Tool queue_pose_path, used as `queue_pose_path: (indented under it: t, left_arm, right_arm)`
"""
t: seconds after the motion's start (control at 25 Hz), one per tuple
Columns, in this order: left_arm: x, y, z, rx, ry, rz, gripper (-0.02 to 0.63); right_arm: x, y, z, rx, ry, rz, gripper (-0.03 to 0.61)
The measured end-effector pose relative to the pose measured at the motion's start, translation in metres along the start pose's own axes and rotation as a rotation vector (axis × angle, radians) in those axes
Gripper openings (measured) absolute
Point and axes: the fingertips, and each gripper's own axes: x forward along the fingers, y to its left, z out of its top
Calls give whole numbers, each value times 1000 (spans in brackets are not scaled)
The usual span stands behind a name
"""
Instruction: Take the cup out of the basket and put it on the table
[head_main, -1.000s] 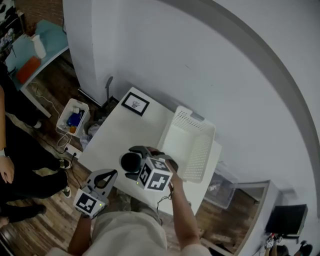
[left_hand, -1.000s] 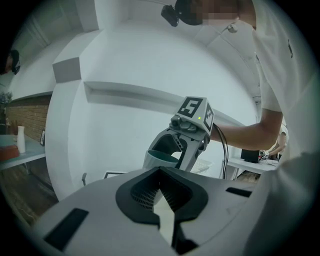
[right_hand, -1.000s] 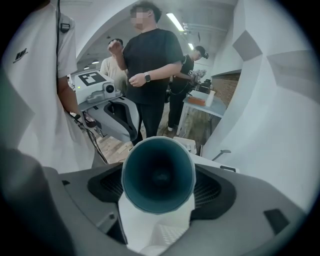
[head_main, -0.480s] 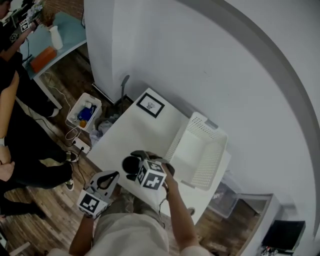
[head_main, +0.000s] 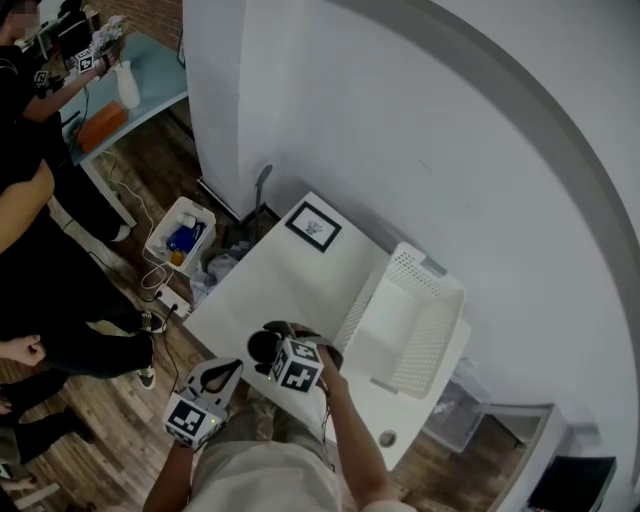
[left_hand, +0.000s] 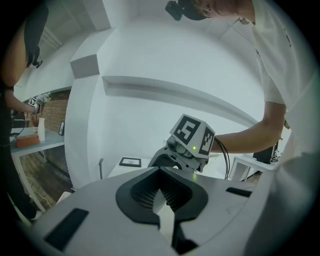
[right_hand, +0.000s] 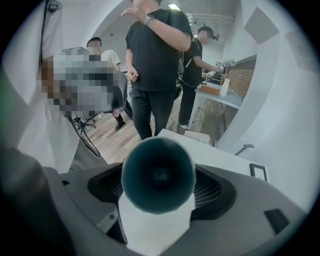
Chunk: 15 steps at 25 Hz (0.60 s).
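Head view: held cup (head_main: 263, 346) in right claw (head_main: 268, 348), already out of basket (head_main: 443, 335), just left of it above tabletop (head_main: 285, 280); left claw (head_main: 225, 370) farther from basket, idle.
Left gripper view: showed jaws together, nothing between.
Right gripper view: showed wide jaws clamped on cup, mouth toward camera, base pointing away toward tabletop; probably only lowering left.

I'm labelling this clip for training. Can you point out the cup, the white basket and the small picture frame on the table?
cup (right_hand: 158, 175): right gripper view, on its dark inside.
basket (head_main: 437, 345): head view, on its perforated right wall.
picture frame (head_main: 313, 226): head view, on its middle.
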Motion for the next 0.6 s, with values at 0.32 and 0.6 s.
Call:
queue_pose_path:
  t: [0.32, 0.6]
  left_arm:
    - [-8, 6, -7, 1, 16, 20, 2]
    - [-12, 11, -9, -1, 28, 33, 2]
  right_arm:
    - [28, 1, -17, 19, 49, 26, 394]
    - [43, 6, -26, -3, 99, 59, 394]
